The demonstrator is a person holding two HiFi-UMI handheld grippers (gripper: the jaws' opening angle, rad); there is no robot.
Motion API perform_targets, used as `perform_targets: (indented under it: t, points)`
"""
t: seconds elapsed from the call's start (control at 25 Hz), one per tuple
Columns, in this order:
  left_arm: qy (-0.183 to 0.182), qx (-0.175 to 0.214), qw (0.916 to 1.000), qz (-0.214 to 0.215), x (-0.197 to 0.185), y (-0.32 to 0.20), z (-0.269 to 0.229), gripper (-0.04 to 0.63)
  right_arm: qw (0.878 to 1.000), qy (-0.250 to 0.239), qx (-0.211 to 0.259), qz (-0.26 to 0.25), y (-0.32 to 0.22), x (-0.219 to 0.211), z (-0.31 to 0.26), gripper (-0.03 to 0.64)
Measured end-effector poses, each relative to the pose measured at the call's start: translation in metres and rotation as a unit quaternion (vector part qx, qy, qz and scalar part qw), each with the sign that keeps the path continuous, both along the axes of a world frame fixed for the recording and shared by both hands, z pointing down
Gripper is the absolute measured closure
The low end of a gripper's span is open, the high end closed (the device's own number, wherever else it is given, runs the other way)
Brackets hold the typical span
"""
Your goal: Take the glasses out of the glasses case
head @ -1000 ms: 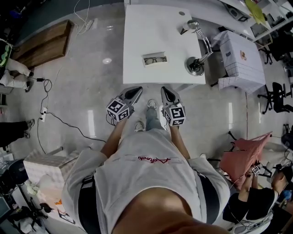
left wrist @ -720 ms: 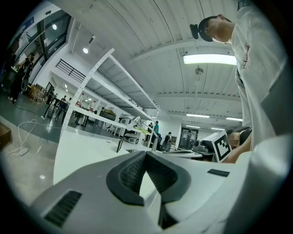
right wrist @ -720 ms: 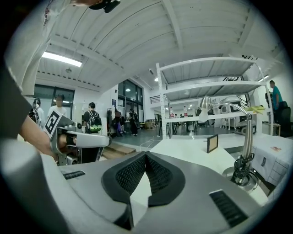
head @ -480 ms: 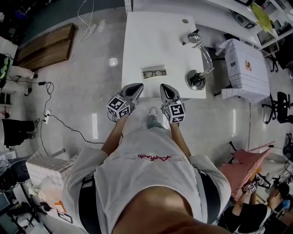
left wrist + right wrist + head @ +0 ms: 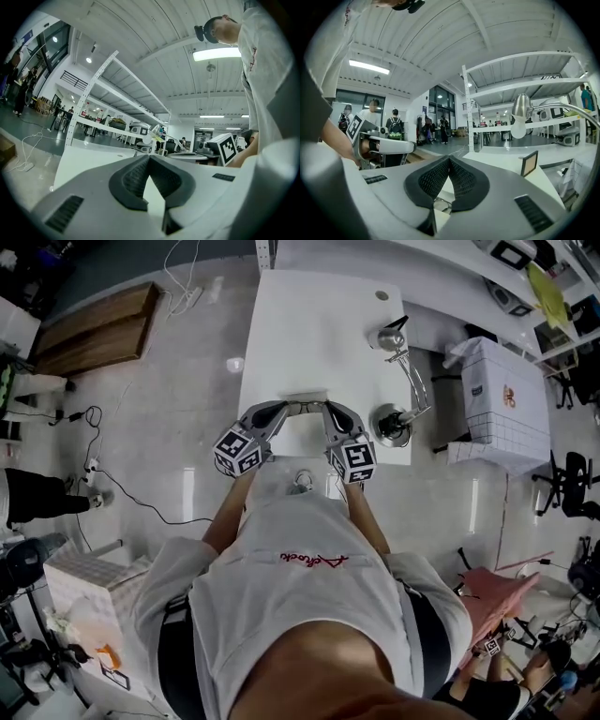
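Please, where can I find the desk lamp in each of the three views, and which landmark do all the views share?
Head view: the desk lamp stands at the right edge of the white table.
Left gripper view: small and far, centre, just above the jaw tips; probably the desk lamp.
Right gripper view: the desk lamp is at the right, its arm running to the picture's edge.
Shared landmark: the white table, in all three.

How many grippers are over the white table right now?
2. The left gripper sits left and the right gripper right of the pale rectangular glasses case at the white table's near edge, both with jaws shut.
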State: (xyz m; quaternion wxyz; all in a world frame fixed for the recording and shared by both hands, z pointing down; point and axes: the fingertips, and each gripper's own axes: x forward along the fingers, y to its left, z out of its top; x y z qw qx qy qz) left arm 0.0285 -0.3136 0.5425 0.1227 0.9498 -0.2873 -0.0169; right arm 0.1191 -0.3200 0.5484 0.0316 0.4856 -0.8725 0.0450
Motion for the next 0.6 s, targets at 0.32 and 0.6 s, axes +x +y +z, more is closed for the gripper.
perform_targets:
  t: [0.32,0.6]
  points:
    - [-0.002,-0.014,0.9999,-0.005,-0.001,-0.020,0.010,0.592,1.000,0.001,-0.009,-0.011,-0.023,-0.005,0.006,0.594]
    - [0.002,-0.042,0.9991,-0.007,-0.012,-0.026,0.024,0.592,0.999,0.001,-0.053,-0.008,-0.023,-0.013,0.033,0.594]
